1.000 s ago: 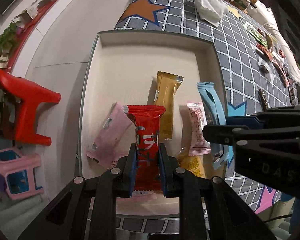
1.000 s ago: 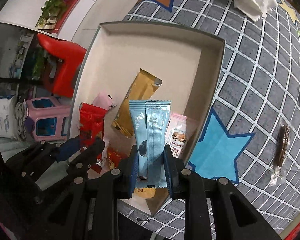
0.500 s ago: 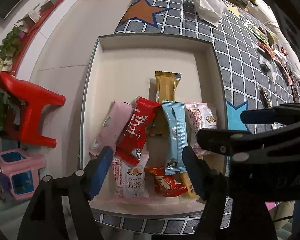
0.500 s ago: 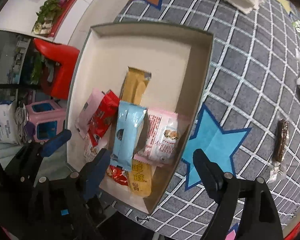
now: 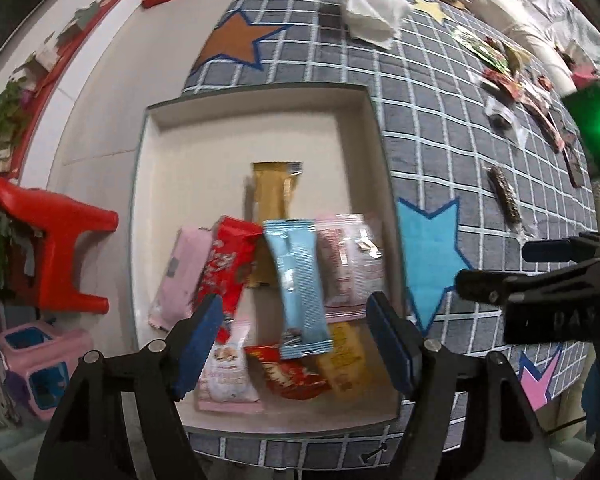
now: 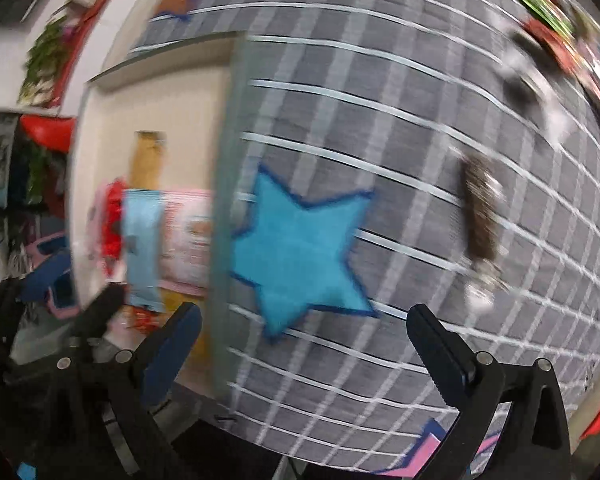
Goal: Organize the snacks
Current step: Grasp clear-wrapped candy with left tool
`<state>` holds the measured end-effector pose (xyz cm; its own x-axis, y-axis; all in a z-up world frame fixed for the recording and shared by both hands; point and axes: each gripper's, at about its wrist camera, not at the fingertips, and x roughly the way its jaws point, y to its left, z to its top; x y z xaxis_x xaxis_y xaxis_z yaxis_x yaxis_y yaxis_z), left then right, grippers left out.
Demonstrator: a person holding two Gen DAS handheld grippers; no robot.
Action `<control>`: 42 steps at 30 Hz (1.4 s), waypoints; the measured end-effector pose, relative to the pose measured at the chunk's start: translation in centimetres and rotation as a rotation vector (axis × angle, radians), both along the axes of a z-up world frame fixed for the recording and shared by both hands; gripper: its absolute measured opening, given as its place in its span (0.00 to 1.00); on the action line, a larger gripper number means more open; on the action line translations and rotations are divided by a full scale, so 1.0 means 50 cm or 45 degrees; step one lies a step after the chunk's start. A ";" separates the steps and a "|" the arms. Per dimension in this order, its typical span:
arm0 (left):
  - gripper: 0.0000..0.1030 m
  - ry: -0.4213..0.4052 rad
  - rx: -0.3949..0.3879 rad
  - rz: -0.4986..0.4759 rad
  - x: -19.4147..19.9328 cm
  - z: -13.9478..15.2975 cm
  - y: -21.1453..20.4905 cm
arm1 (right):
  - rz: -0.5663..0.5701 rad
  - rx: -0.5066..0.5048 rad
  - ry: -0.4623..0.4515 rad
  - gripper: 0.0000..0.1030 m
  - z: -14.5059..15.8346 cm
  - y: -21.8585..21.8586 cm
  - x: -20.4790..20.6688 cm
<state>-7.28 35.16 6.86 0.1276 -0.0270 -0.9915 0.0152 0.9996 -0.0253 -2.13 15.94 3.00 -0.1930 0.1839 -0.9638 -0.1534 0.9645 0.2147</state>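
A cream tray (image 5: 236, 148) on the grey checked cloth holds several snack packets: a gold bar (image 5: 274, 192), a red packet (image 5: 228, 264), a light blue packet (image 5: 300, 284), pink packets (image 5: 348, 264) and others near the front. My left gripper (image 5: 296, 346) is open and empty above the tray's near end. My right gripper (image 6: 300, 344) is open and empty over the blue star (image 6: 300, 248) right of the tray (image 6: 220, 200); it also shows in the left wrist view (image 5: 540, 268). A dark snack bar (image 6: 480, 216) lies on the cloth to the right.
More loose snacks (image 5: 512, 88) and a white napkin (image 5: 372, 12) lie on the far cloth. A red stool (image 5: 60, 240) and a pink stool (image 5: 40, 364) stand on the floor left of the table. The right wrist view is motion-blurred.
Both grippers opened and dropped the red and light blue packets into the tray. The right gripper has since swung right, over the blue star.
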 end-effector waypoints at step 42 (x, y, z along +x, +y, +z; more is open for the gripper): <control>0.75 0.236 -0.267 0.294 0.445 -0.124 -0.504 | -0.701 0.081 0.117 1.00 -0.065 -0.705 -0.203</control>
<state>14.96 9.94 0.68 -0.0270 -0.2237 -0.9743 -0.2342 0.9489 -0.2113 -12.30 -19.30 -0.27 -0.1346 0.3386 -0.9313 0.3910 0.8817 0.2640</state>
